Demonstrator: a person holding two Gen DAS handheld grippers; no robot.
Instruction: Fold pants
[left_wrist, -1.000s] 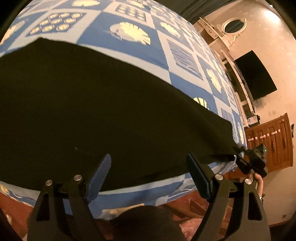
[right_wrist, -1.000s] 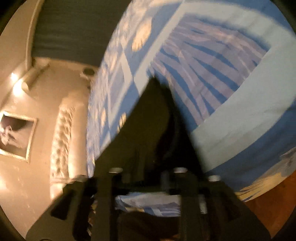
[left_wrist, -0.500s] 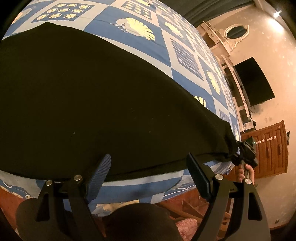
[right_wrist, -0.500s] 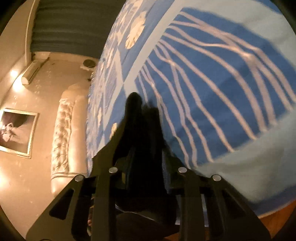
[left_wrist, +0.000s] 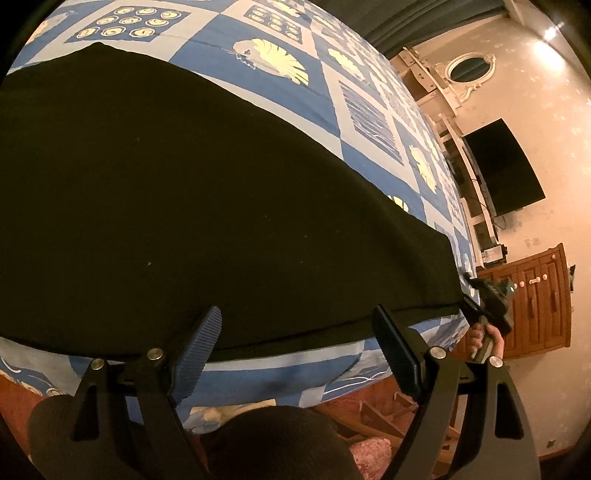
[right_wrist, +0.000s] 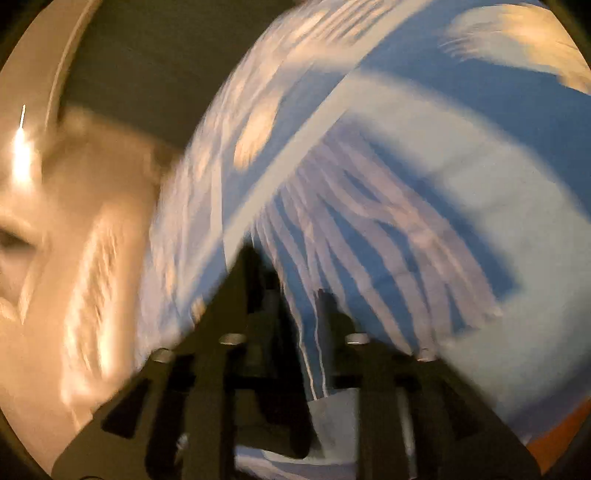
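Black pants (left_wrist: 192, 206) lie spread flat across a blue and white patterned bedspread (left_wrist: 369, 122), filling most of the left wrist view. My left gripper (left_wrist: 295, 332) is open and empty, just above the pants' near edge. My right gripper (left_wrist: 484, 299) shows small at the pants' far right corner, in a hand. In the blurred right wrist view the right gripper (right_wrist: 291, 291) has its fingers parted over the striped bedspread (right_wrist: 388, 240), with no cloth between them.
The bed's near edge drops to a wooden floor (left_wrist: 373, 410). A dark TV (left_wrist: 502, 166) and a wooden cabinet (left_wrist: 535, 299) stand against the right wall. A tufted headboard or sofa (right_wrist: 92, 258) shows blurred at left.
The right gripper was shut on black cloth; now its fingers have parted and the cloth is gone from them. The pants have settled flat. The left gripper stayed open.
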